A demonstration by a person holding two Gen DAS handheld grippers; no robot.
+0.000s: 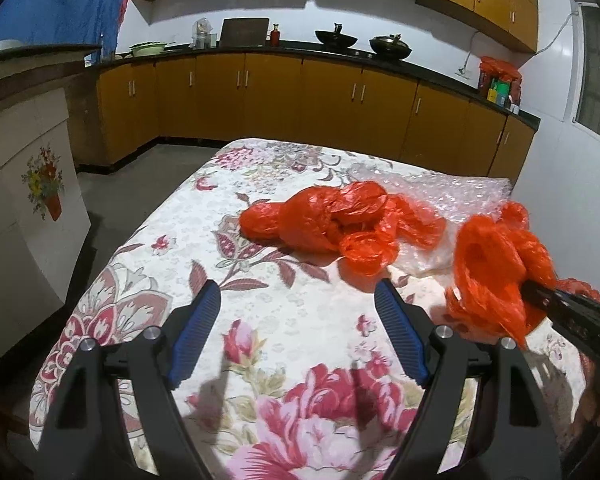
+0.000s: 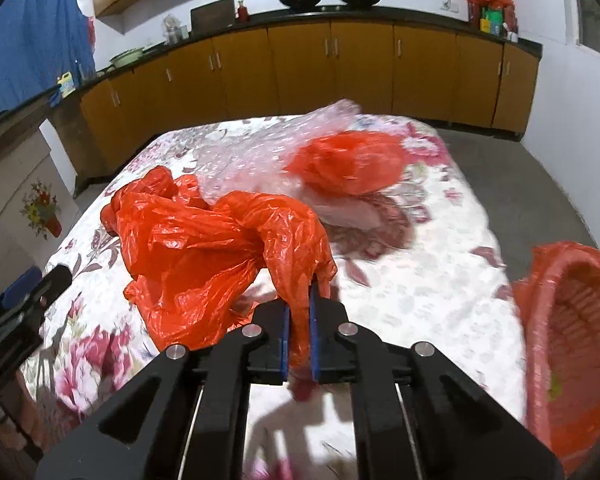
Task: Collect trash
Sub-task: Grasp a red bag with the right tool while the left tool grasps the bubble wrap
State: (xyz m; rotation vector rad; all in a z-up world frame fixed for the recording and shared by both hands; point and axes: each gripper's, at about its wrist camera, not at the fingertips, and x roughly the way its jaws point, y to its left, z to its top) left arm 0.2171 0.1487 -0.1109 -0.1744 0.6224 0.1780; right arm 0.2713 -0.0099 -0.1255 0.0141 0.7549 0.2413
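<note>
An orange plastic bag (image 2: 204,240) hangs crumpled just above the floral tablecloth (image 2: 420,280), one twisted strand clamped between the blue pads of my right gripper (image 2: 300,302), which is shut on it. In the left wrist view that held bag (image 1: 496,268) is at the right, on the dark tip of the right gripper (image 1: 540,292). More crumpled orange bags (image 1: 332,220) lie on the cloth ahead of my left gripper (image 1: 298,292), which is open and empty above the cloth. Another orange bag (image 2: 348,160) rests on clear bubble wrap (image 2: 256,148).
A red basket lined with orange plastic (image 2: 572,320) stands at the table's right edge. Wooden kitchen cabinets (image 1: 276,96) with a dark counter, woks and bottles run behind the table. A white cupboard with a flower sticker (image 1: 40,184) stands to the left, across bare grey floor.
</note>
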